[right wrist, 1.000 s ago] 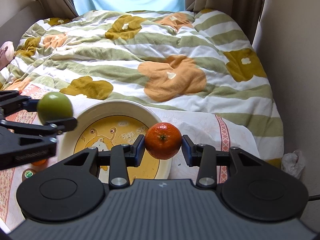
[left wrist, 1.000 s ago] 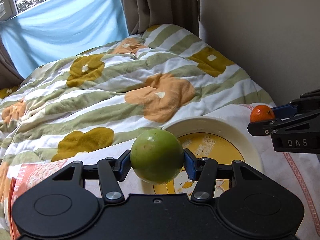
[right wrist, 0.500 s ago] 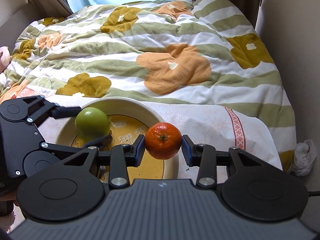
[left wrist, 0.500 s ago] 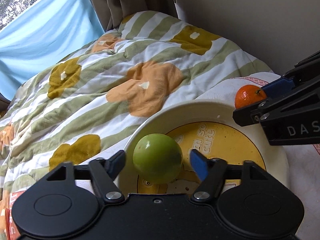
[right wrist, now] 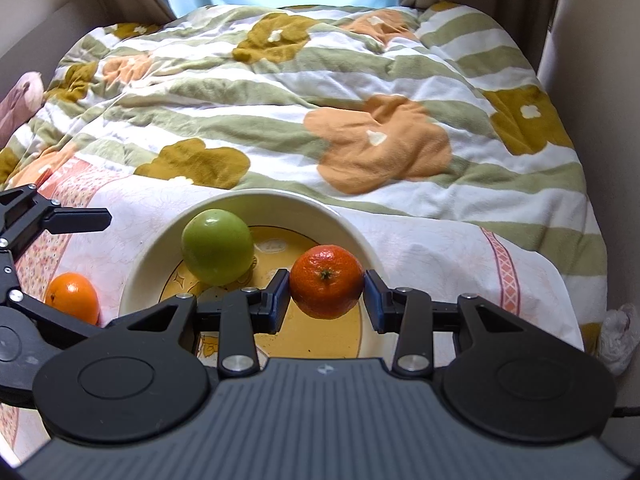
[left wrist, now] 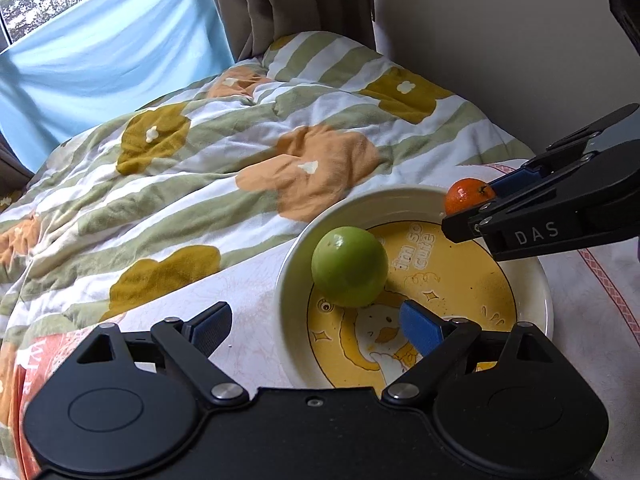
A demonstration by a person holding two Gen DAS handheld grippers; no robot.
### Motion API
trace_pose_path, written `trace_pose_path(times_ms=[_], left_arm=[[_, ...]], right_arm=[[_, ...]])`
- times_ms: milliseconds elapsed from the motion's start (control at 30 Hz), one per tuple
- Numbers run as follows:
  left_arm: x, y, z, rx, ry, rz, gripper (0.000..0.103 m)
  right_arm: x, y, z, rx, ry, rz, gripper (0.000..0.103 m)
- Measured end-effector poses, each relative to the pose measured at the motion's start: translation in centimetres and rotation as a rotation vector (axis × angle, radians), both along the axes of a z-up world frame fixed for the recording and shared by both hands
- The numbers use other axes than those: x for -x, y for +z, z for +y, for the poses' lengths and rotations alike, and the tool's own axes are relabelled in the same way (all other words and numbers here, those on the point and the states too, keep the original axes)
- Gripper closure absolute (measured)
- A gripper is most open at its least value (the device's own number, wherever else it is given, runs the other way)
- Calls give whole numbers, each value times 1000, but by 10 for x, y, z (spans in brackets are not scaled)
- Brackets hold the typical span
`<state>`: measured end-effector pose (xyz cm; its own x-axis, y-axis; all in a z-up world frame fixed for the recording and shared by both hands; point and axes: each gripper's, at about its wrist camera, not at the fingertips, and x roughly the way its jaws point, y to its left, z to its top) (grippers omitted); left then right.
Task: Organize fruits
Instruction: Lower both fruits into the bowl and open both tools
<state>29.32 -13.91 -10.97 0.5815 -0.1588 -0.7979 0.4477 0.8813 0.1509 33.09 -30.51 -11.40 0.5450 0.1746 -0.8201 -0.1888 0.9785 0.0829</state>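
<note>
A green apple (left wrist: 350, 266) (right wrist: 218, 252) lies on the left side of the cream plate (left wrist: 288, 280) (right wrist: 280, 200) with a yellow duck picture. My left gripper (left wrist: 316, 326) stands just behind the apple. Its jaws are opening wide, and nothing is between the blue pads. My right gripper (right wrist: 326, 294) is shut on an orange tangerine (right wrist: 326, 280) (left wrist: 466, 196) and holds it low over the right half of the plate. A second orange (right wrist: 72, 298) rests on the cloth left of the plate, beside the left gripper's arm.
The plate sits on a pink-patterned white cloth (right wrist: 432, 248) at the near end of a bed. A rumpled flowered duvet (left wrist: 240, 152) lies beyond it. A wall (left wrist: 500, 40) runs close on the right, and crumpled white paper (right wrist: 618, 336) lies by the bed's right edge.
The left jaws opened and let go of the green apple, which now rests in the plate. The left gripper drew back from it. The right gripper still holds the tangerine, now over the plate.
</note>
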Motion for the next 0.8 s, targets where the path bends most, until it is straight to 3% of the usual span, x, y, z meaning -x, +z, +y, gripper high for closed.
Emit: trace_pose_path(times_ms=[167,400,467,500,567,800], left_arm=[[4,1,11,13,35,10,9],[8,3,22,22,70,8,9],[10,3,24,21,76,9,9],[11,3,25,19,78,9,9],[14,4,27,17,82,7,9],[22,13,32,30,101,-6,9]], right_arm=[[-3,-9,14,32,88,-68,49],[-10,-26,20,39,118,-63,47],[-9,-26,19,24,108,-79,33],[-8,-26,19,16,105,-80,17],[-6,-23,18,13,96,-86,0],[7,-12,13,-10,85,-98,0]])
